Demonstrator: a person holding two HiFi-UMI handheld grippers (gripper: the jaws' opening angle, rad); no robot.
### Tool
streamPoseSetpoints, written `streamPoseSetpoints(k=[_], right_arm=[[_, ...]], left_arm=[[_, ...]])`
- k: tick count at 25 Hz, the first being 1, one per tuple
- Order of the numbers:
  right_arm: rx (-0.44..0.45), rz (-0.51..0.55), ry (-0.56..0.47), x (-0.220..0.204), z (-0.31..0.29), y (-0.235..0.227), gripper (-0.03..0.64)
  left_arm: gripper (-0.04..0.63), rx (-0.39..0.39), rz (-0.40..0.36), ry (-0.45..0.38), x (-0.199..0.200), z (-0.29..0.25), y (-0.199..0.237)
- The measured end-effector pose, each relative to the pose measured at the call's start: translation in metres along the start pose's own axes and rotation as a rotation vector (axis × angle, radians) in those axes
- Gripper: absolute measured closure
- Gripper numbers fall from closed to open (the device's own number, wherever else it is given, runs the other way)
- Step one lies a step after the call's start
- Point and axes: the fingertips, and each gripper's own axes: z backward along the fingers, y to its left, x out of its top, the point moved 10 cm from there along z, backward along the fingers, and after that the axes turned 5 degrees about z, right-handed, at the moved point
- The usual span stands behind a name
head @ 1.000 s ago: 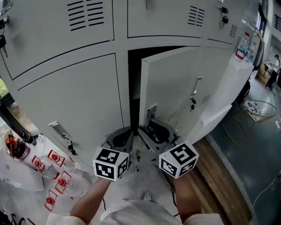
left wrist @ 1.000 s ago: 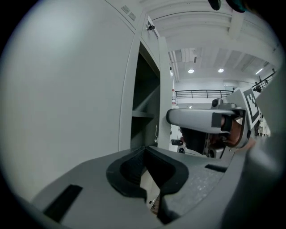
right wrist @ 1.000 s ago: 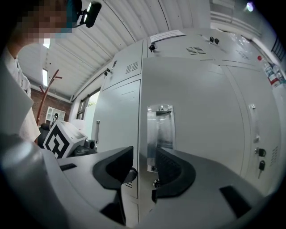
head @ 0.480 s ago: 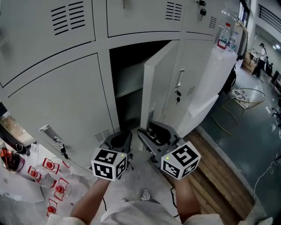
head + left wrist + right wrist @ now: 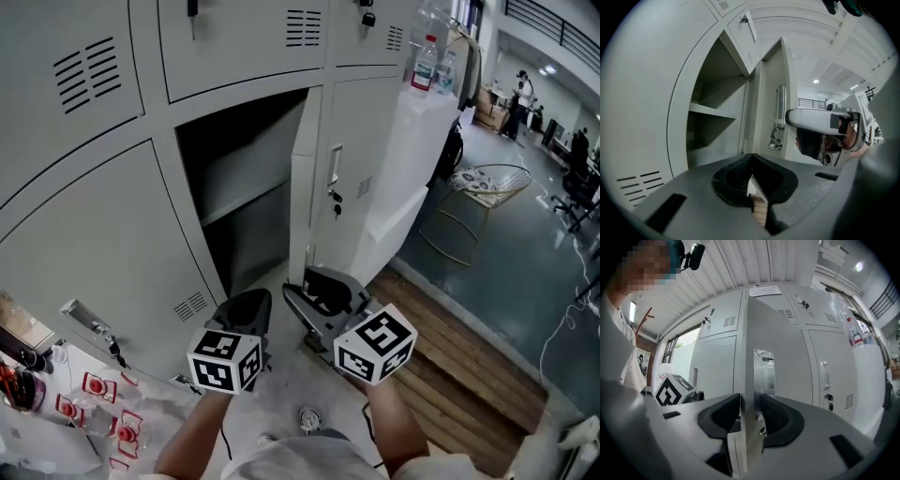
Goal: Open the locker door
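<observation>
From where I stand, the right gripper [image 5: 751, 404] has the free edge of the locker door [image 5: 757, 333] between its jaws. One pad is on each face, low down by the metal latch plate [image 5: 764, 364]. The jaws stand wide because the door edge fills the gap, and they have just been closing a little onto it. The door is swung well out from the locker, roughly edge-on to the person. The compartment [image 5: 239, 197] behind it is open, with a shelf [image 5: 715, 110] across it. The left gripper [image 5: 751, 157] hangs just beside the right one, on its left, in front of the opening. Its jaws are closed tip to tip with nothing between them, clear of the door.
</observation>
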Motion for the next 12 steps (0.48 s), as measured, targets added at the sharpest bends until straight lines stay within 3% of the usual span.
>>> streamPoseSetpoints(k=[12], right_arm=[[-0.026,-0.009,-0.003,-0.002,0.015,-0.008,0.475]], left_arm=[[0.589,-0.08,0.0,-0.014,0.01,-0.031,-0.01]])
